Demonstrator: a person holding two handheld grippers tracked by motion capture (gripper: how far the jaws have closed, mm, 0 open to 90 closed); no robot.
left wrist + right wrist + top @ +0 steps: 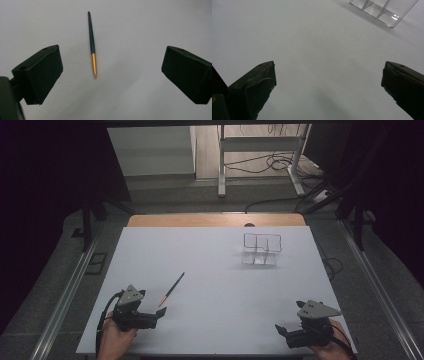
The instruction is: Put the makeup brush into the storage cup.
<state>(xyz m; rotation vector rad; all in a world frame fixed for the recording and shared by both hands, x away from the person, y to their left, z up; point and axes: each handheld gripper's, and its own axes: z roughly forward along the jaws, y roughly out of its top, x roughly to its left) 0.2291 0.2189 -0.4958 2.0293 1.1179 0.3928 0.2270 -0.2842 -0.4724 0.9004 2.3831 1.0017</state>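
Left gripper (111,75) lines up on the pen (91,42)
Jaws spread wide to straddle it; right gripper (328,87) waits, released, near the clear organizer (384,10).

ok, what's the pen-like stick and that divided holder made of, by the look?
Stick: dark matte shaft, probably painted wood or plastic; its near end is a shiny gold section, likely metal or metallic paint. It could be a brush or pen; I can't tell which. Holder: clear and glossy, with see-through walls, partitions and highlights, so probably acrylic, though possibly glass.
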